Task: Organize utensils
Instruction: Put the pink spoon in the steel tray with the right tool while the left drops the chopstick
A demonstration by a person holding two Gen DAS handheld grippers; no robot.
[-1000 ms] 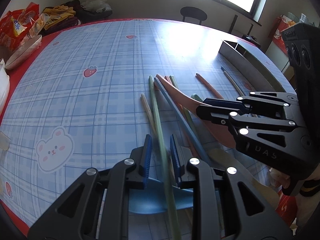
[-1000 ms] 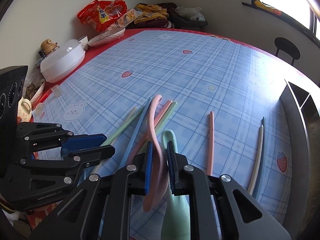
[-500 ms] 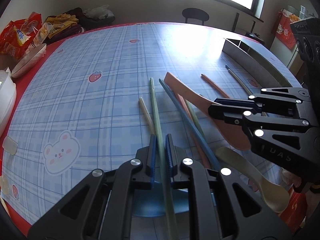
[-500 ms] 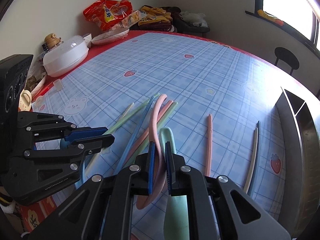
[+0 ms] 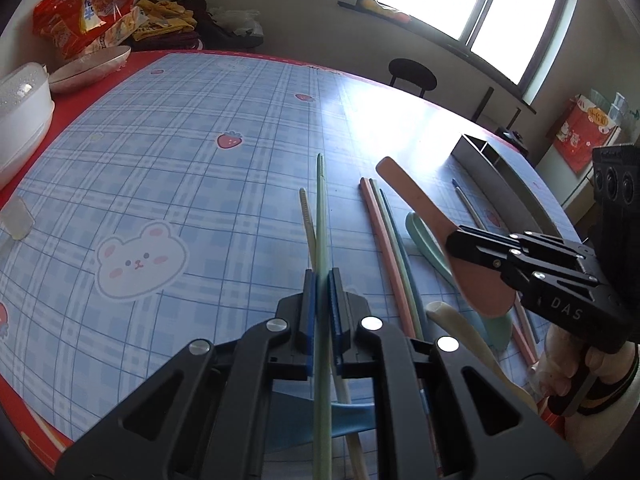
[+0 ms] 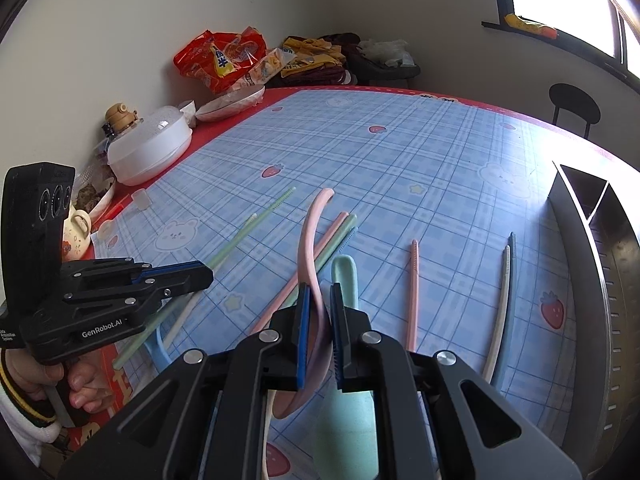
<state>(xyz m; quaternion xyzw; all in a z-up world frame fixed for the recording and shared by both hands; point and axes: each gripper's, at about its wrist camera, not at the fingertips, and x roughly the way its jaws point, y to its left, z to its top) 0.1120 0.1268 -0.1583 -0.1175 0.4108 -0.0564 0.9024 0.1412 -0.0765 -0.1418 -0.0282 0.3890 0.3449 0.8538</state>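
Green chopstick points away, clamped in left gripper; right gripper grips pink spoon.

Both handheld tools are matte black plastic linkages with round silver screws and ribbed blue pads lining the fingers: the left gripper, lettered "GenRobot.AI" in white on its side, and the right gripper. A white knitted cuff with dark-and-yellow stripes covers the left wrist.

Matt plastic utensils on glossy vinyl.
Smooth green chopstick, pink spoon; brushed metal organizer tray; shiny tablecloth.
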